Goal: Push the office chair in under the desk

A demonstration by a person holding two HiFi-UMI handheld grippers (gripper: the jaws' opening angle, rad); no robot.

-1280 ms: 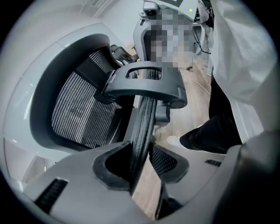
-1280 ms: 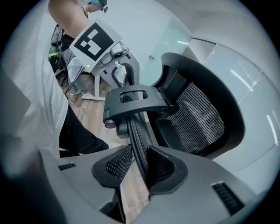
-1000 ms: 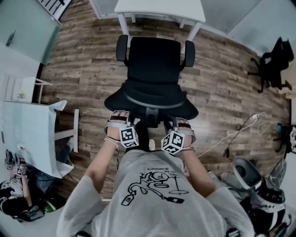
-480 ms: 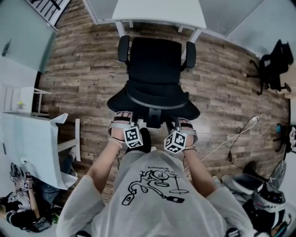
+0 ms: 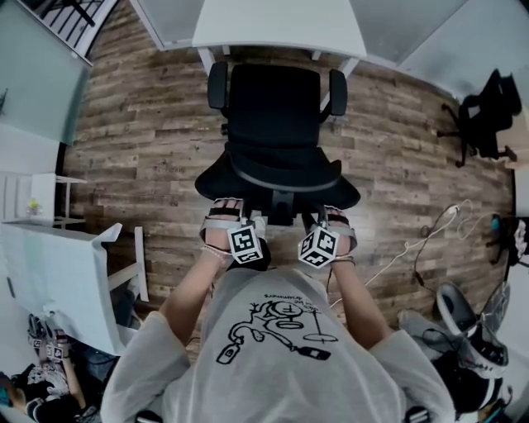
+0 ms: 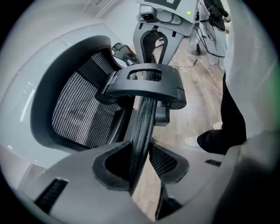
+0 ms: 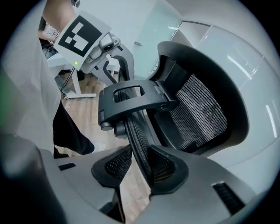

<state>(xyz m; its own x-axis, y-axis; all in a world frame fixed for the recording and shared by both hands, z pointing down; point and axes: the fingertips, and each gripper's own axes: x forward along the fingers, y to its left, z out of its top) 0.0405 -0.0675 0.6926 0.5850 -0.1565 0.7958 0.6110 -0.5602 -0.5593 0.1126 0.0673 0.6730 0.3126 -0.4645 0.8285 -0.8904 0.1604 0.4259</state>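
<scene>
At 12 o'clock in the head view stands the white desk [image 5: 277, 25], with the office chair [image 5: 273, 103] just on its 6 o'clock side, facing it and lined up between the two desk legs. The front of the seat looks about level with the desk's near edge, so I judge the push as under way but far from finished. Almost all of the seat, both armrests [image 5: 217, 83] and the whole backrest [image 5: 277, 178] lie out over the wooden floor [image 5: 140, 140]. What is left is to roll the chair on toward 12 o'clock until the seat sits beneath the top; whether the armrests will clear the desk edge cannot be told from here.

The left gripper [image 5: 225, 206], at 7 o'clock of the chair, has its jaws clamped on the backrest's dark top rim, which runs between its pads. The right gripper [image 5: 333, 216], at 5 o'clock, is closed on the same rim.

The chair is black, with a mesh backrest in a curved frame, a padded seat and a sturdy bracket behind the back
</scene>
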